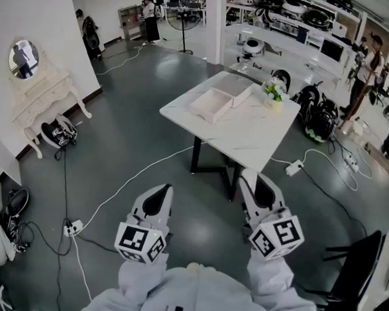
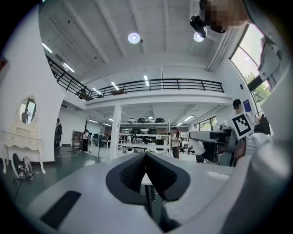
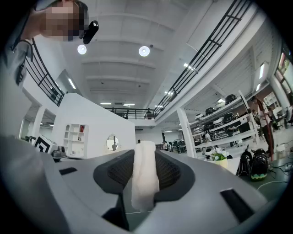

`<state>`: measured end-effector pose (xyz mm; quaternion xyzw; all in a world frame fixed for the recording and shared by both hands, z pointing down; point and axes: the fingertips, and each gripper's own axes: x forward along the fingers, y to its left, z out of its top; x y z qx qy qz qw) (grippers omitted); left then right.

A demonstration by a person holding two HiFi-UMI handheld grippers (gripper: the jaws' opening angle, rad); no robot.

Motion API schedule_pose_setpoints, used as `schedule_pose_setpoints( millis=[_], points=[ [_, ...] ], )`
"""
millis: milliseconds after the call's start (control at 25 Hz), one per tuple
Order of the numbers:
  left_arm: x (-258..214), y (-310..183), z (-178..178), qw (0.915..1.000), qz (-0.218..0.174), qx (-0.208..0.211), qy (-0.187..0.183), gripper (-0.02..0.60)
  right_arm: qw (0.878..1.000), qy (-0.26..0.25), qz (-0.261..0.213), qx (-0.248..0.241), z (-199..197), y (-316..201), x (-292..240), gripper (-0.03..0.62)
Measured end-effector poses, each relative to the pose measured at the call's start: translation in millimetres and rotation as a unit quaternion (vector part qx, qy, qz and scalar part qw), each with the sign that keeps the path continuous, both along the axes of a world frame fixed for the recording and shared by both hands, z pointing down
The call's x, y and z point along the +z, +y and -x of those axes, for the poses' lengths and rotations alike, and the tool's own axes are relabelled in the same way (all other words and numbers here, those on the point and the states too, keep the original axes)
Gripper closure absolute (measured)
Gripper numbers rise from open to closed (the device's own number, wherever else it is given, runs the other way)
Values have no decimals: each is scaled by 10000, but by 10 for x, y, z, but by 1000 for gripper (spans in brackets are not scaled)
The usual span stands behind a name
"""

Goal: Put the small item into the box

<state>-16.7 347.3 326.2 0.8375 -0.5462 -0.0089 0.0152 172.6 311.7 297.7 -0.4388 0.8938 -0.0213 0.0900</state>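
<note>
In the right gripper view a small white item (image 3: 144,178), soft and rolled, stands upright between the dark pads, and my right gripper (image 3: 145,157) is shut on it. The head view shows that gripper (image 1: 247,177) low and right of centre, short of the white table (image 1: 249,139); the item is hidden there. An open white box (image 1: 199,109) lies on the table's far left part, its lid (image 1: 234,88) beside it. My left gripper (image 1: 161,190) hangs over the floor, well short of the table. Its jaws (image 2: 145,170) meet with nothing between them.
A pot of flowers (image 1: 273,94) stands on the table's far right corner. Cables and a power strip (image 1: 73,228) lie on the dark floor at the left. A white dressing table (image 1: 36,97) is at the left wall, bags (image 1: 320,117) sit beyond the table, a black chair (image 1: 359,276) stands at the right.
</note>
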Motion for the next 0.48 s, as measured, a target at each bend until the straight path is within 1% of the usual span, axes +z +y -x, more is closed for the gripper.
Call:
schedule_pose_setpoints(
  millis=[240,480],
  points=[
    [51,-56,-124,10000,37,-5,3,583,10000,-25,11,40,-167,-62,66,473],
    [66,-121,-177,10000,26,-72,1,583,10000,-27,33,-54,-222,-143,112,473]
  ],
)
